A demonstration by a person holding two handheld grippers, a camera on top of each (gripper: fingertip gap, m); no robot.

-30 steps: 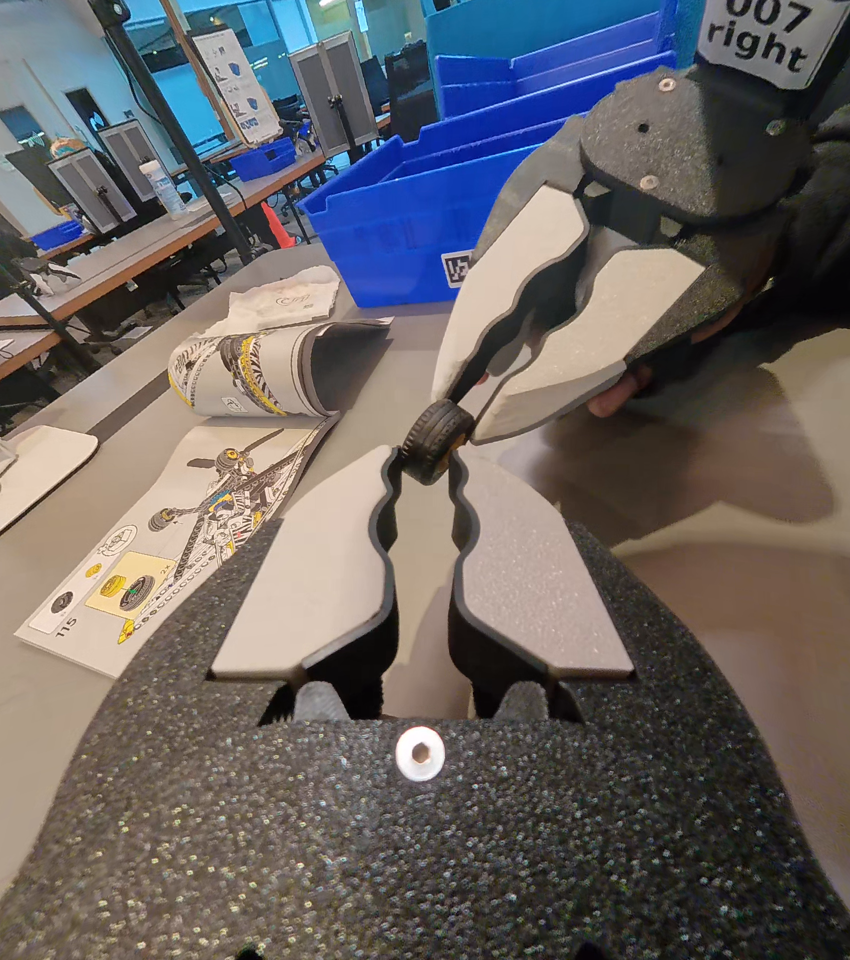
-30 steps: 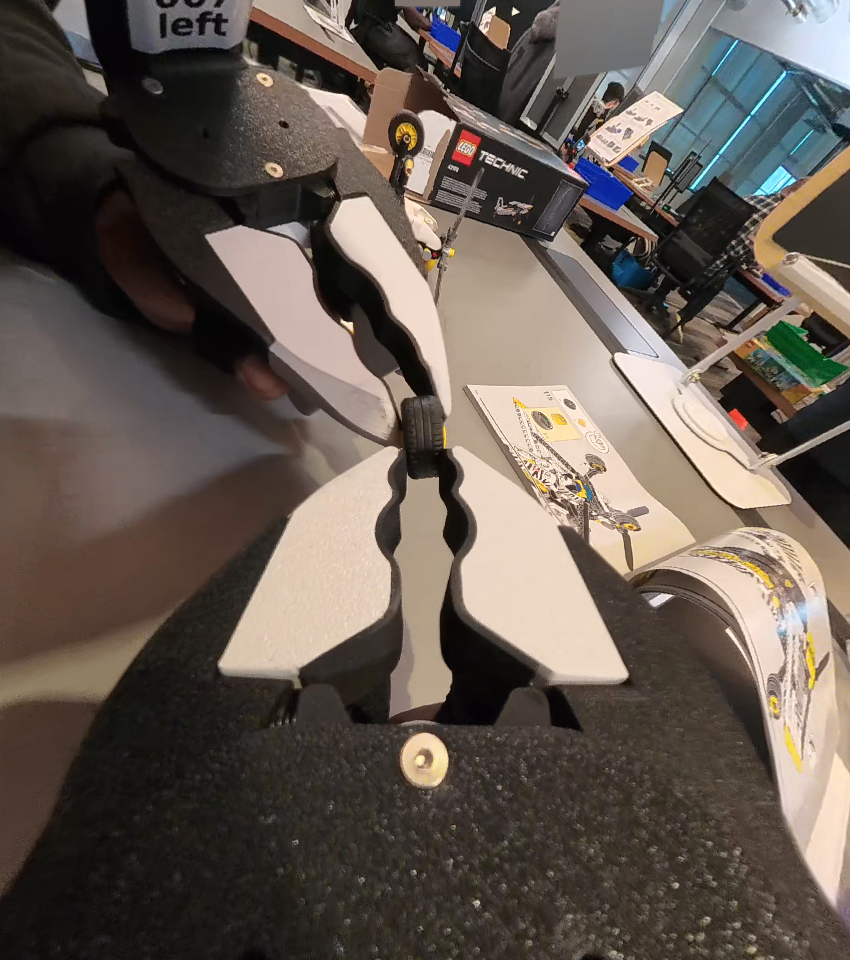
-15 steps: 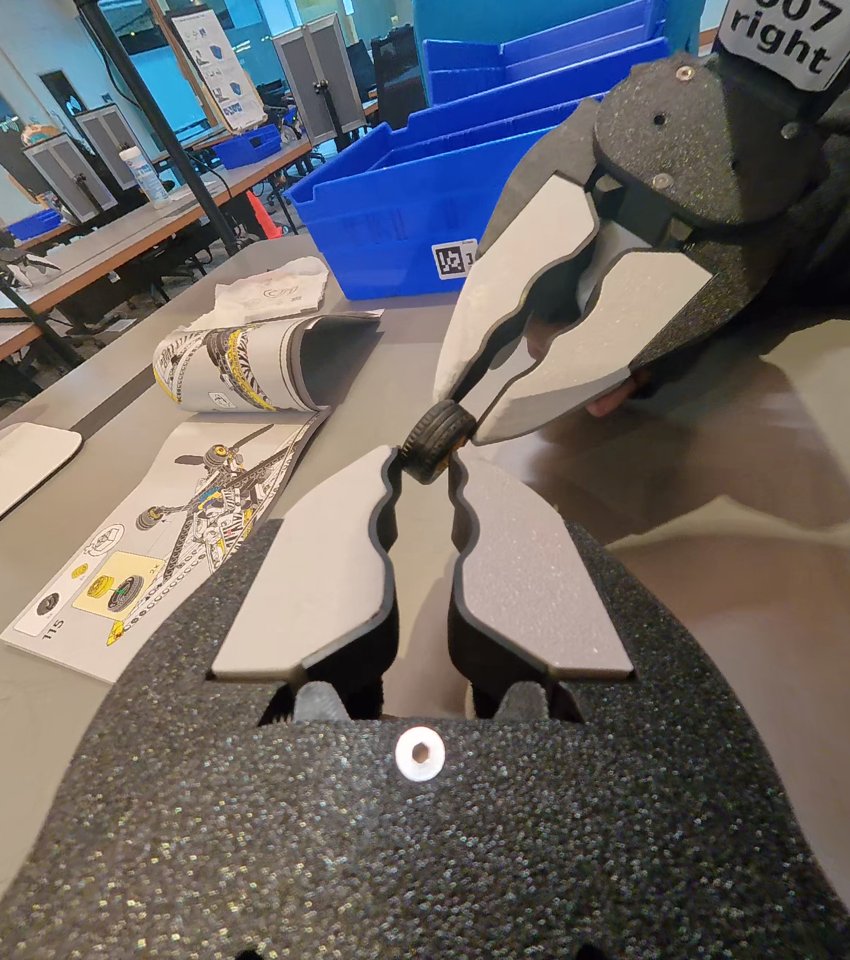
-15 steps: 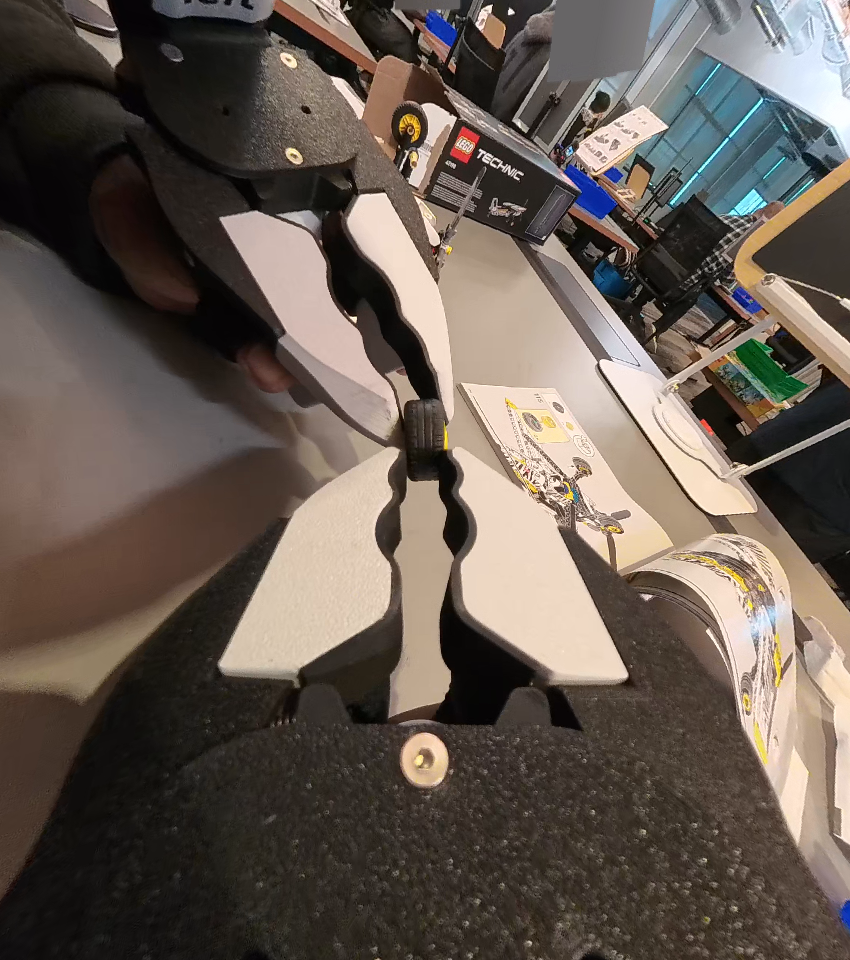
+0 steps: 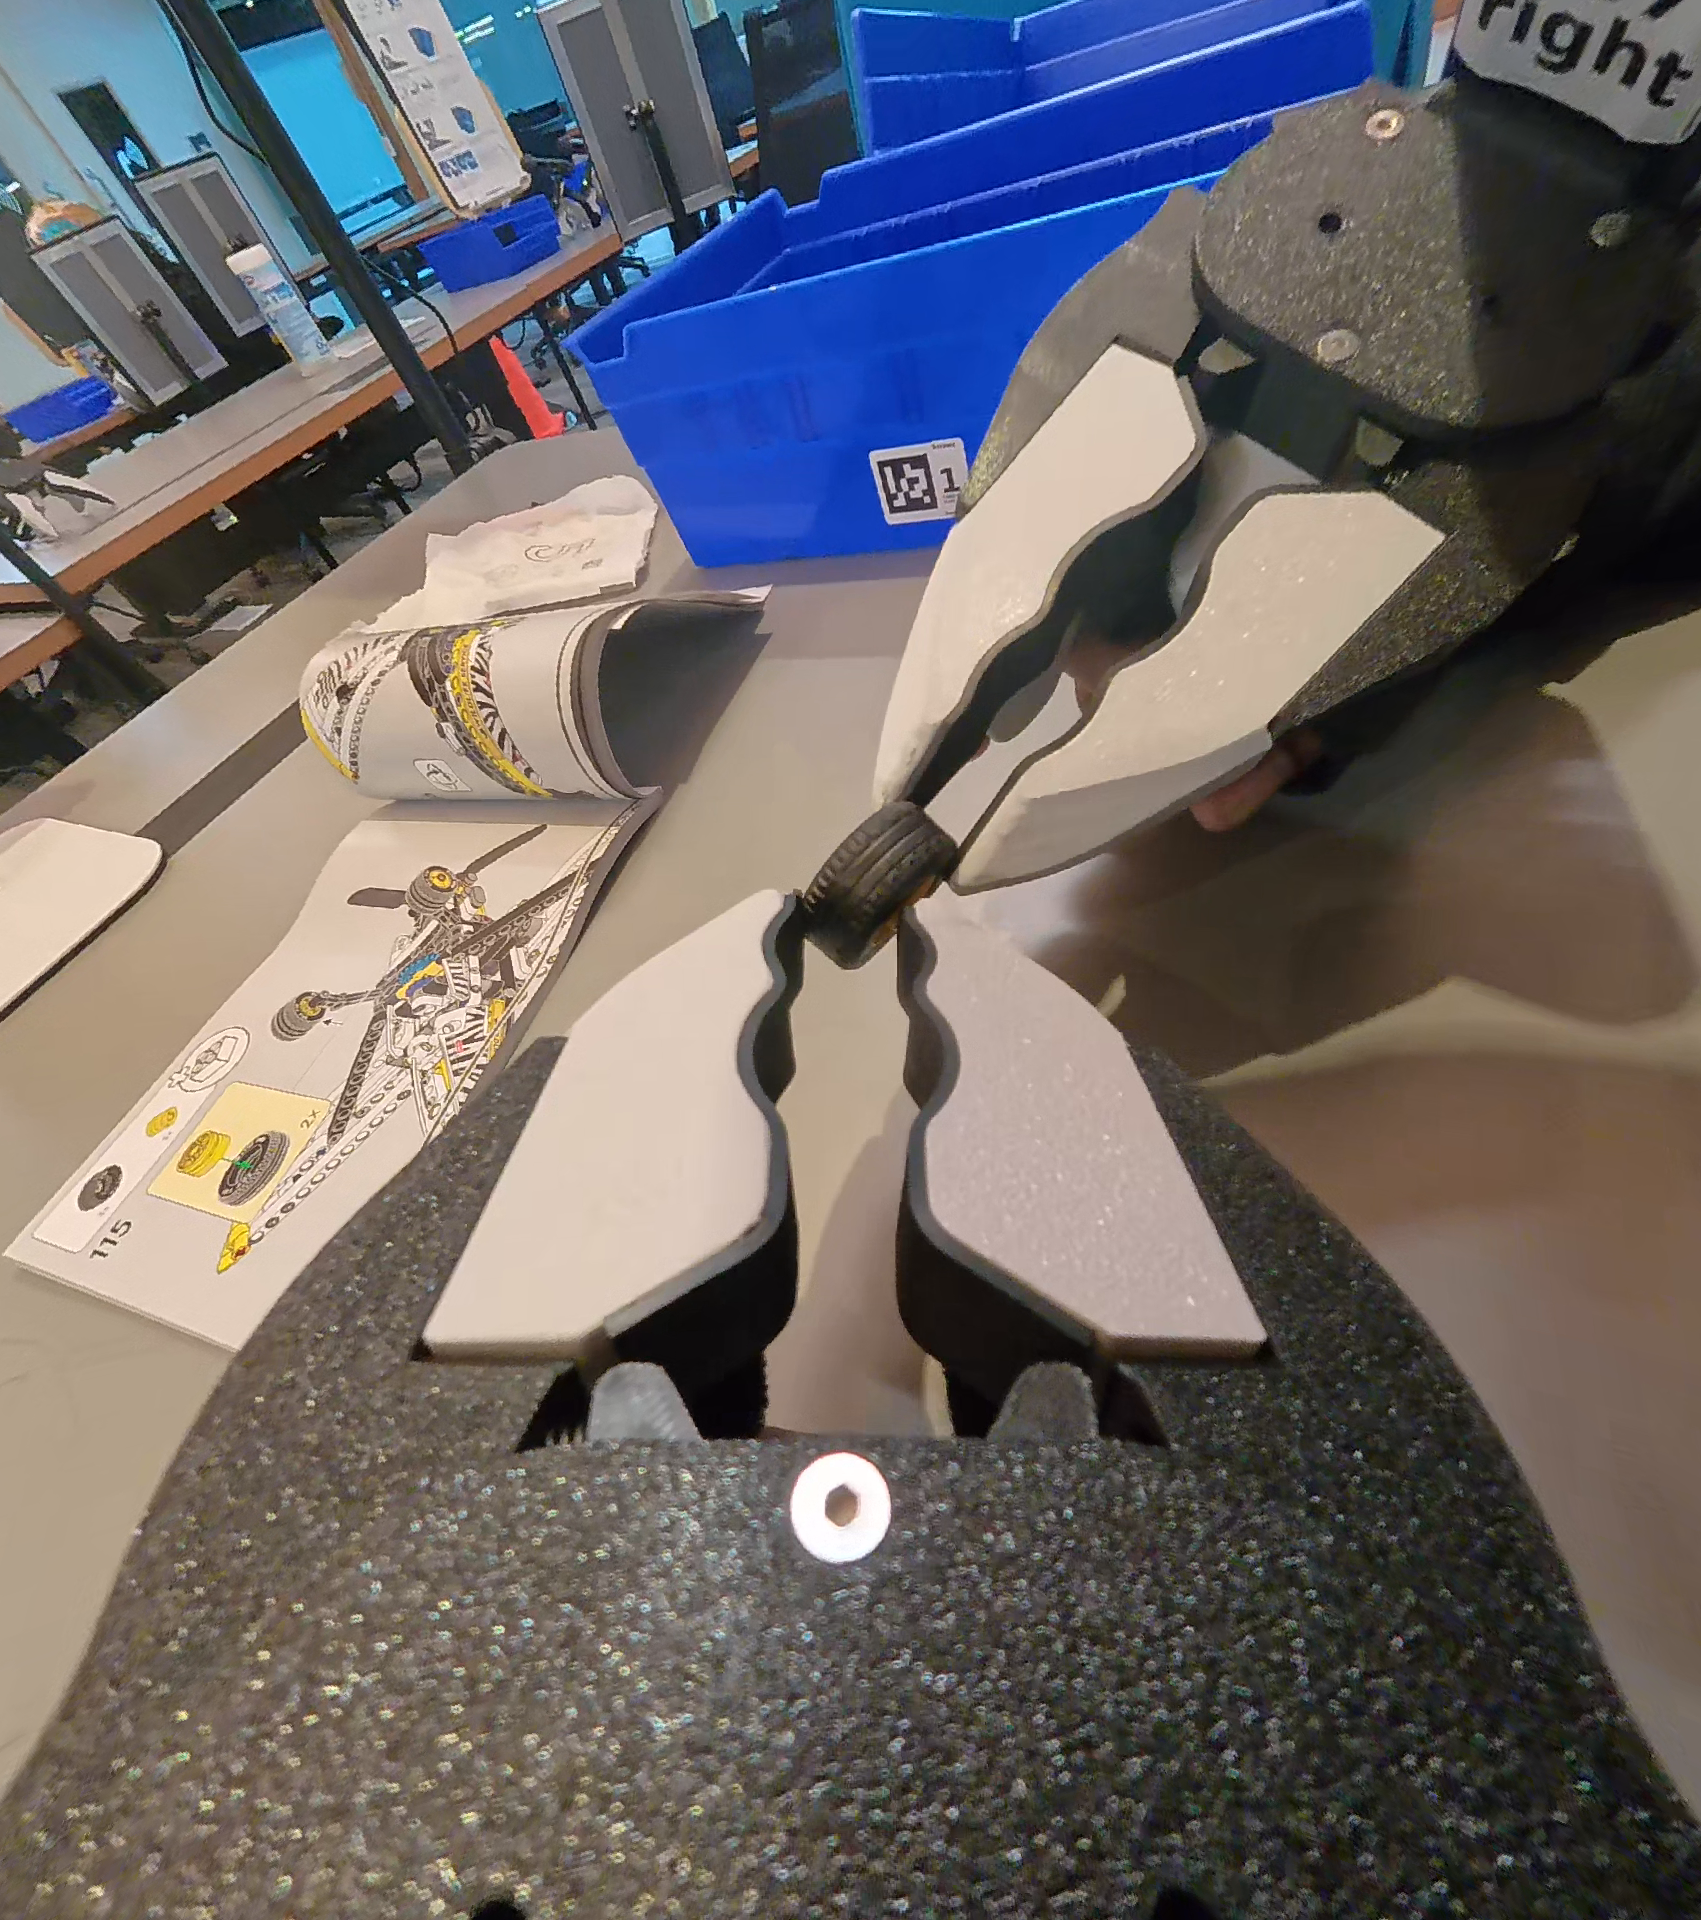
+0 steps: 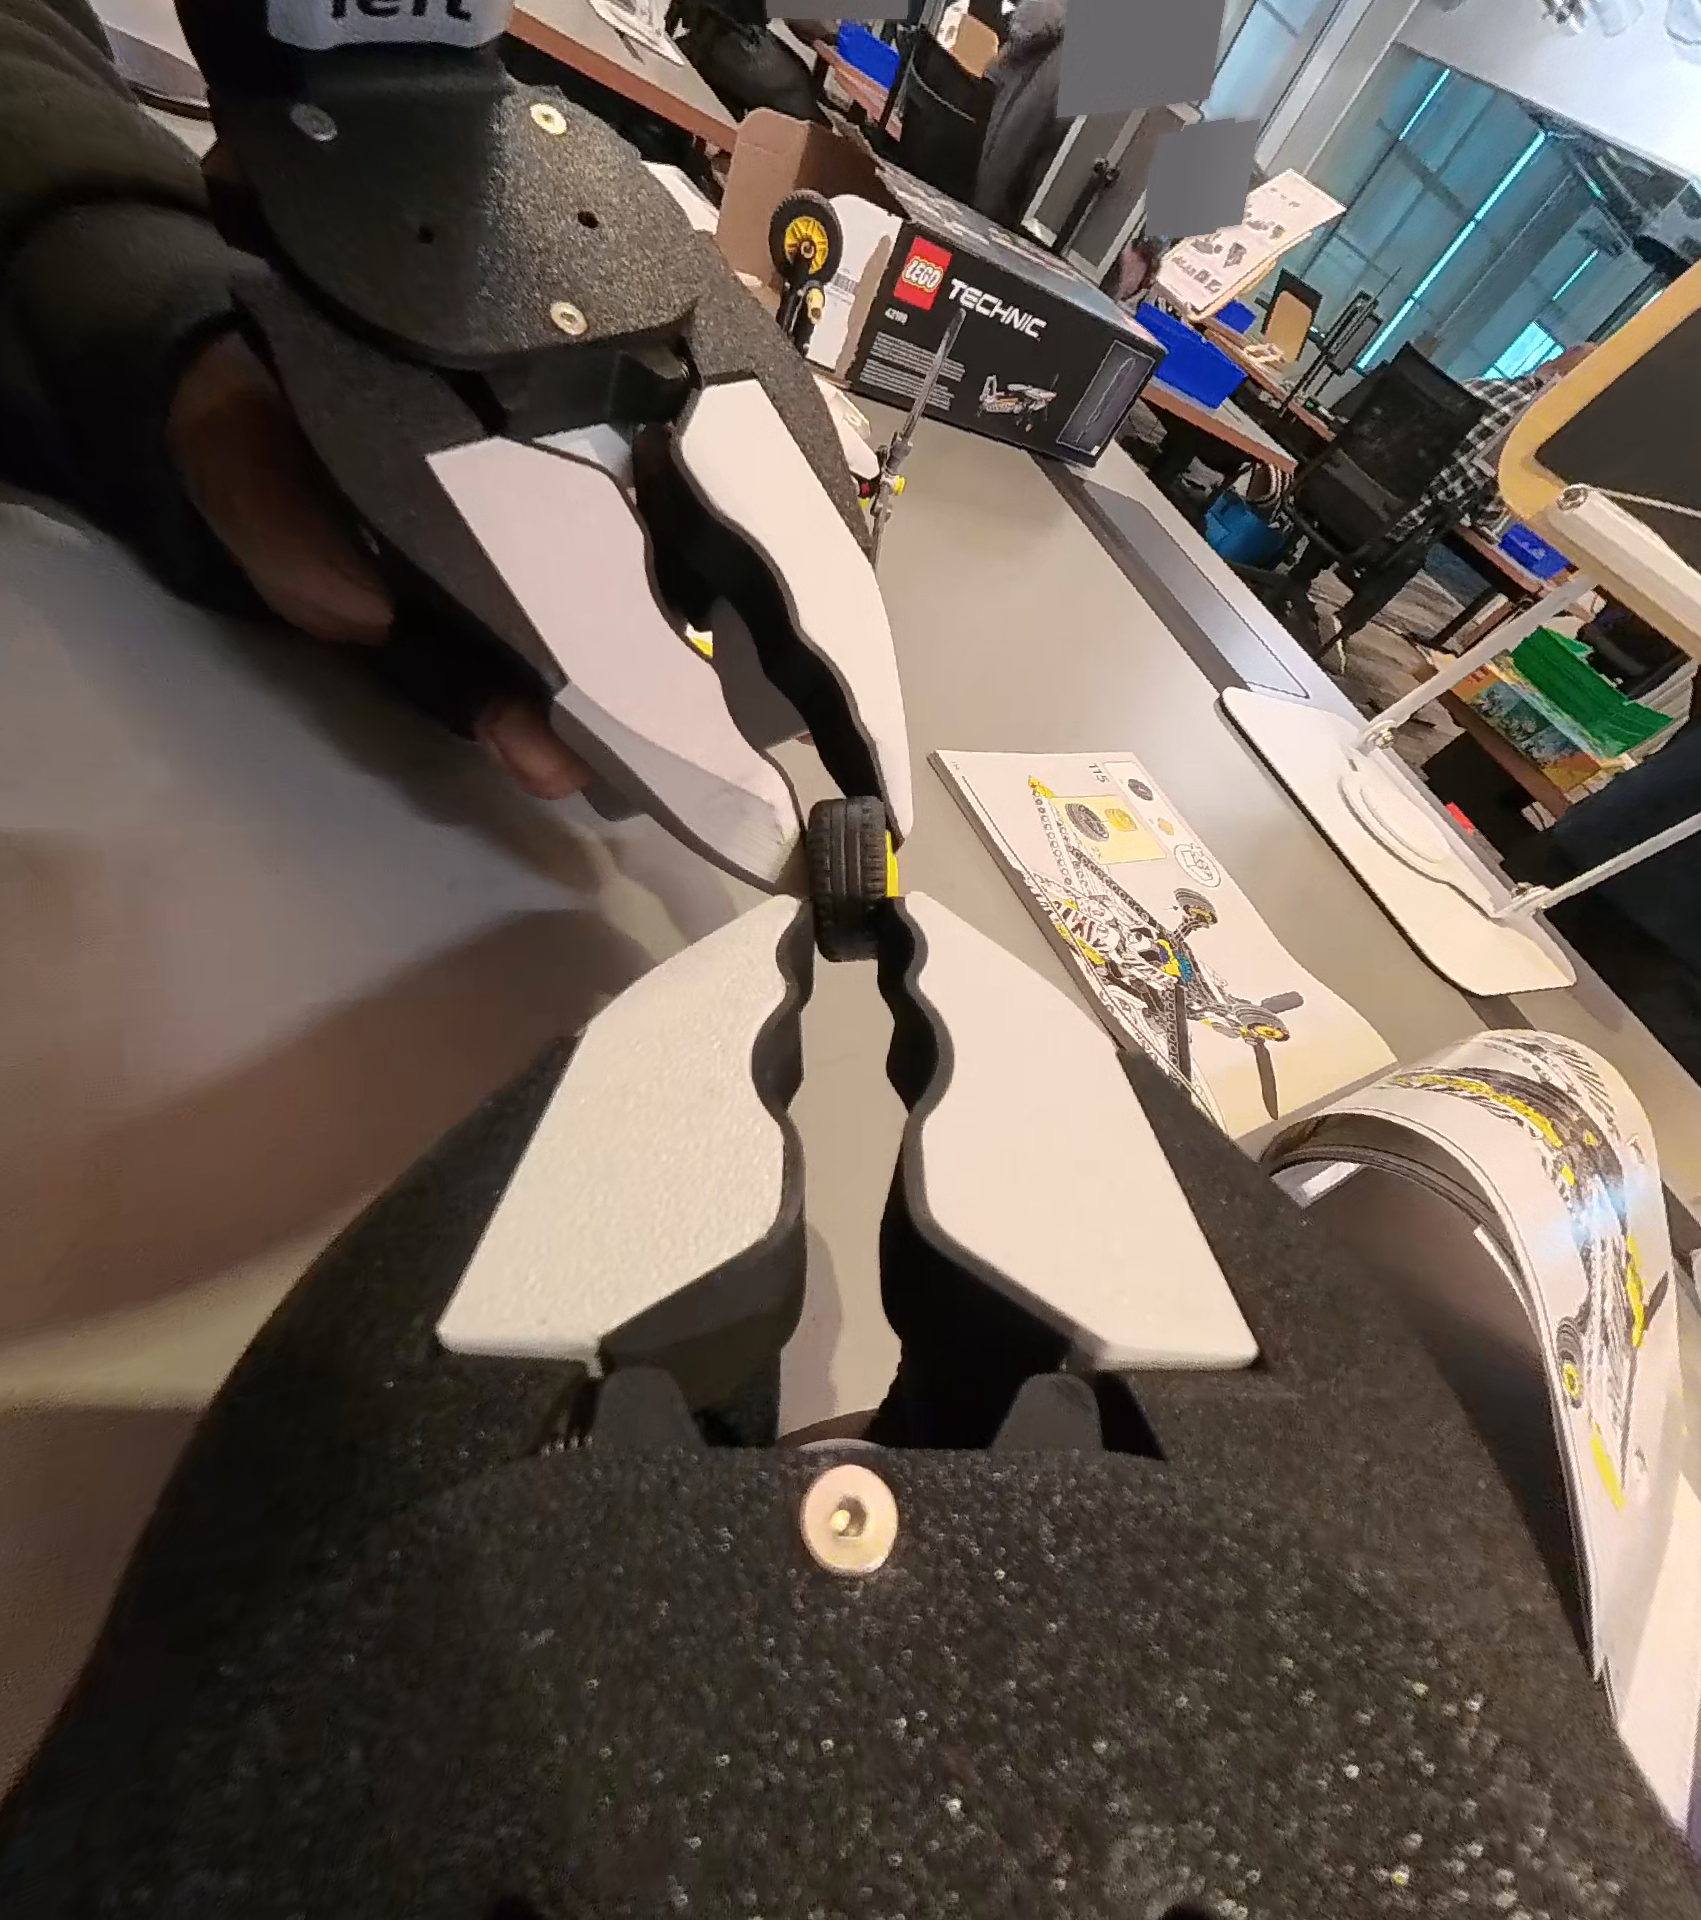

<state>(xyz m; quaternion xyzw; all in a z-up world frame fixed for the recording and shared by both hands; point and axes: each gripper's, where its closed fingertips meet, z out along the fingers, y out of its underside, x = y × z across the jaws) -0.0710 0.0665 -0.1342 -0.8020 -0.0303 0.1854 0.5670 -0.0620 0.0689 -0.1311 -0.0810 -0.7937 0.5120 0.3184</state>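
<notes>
Where the two pairs of fingers meet, a small black wheel (image 5: 877,885) with a yellow hub is pinched from both sides. The left gripper (image 5: 844,914) presses its fingertips on the wheel's two faces, and the right gripper (image 6: 848,914) clamps across the same wheel (image 6: 848,868), so the piece hangs in the air above the grey counter (image 5: 804,665). Beside the fingers, an open instruction booklet (image 5: 326,1049) lies flat, its other pages curled into a roll. Farther off, toward the counter's far edge, a blue bin (image 5: 773,416) stands in the left wrist view, and a black box (image 6: 1002,343) in the right wrist view.
</notes>
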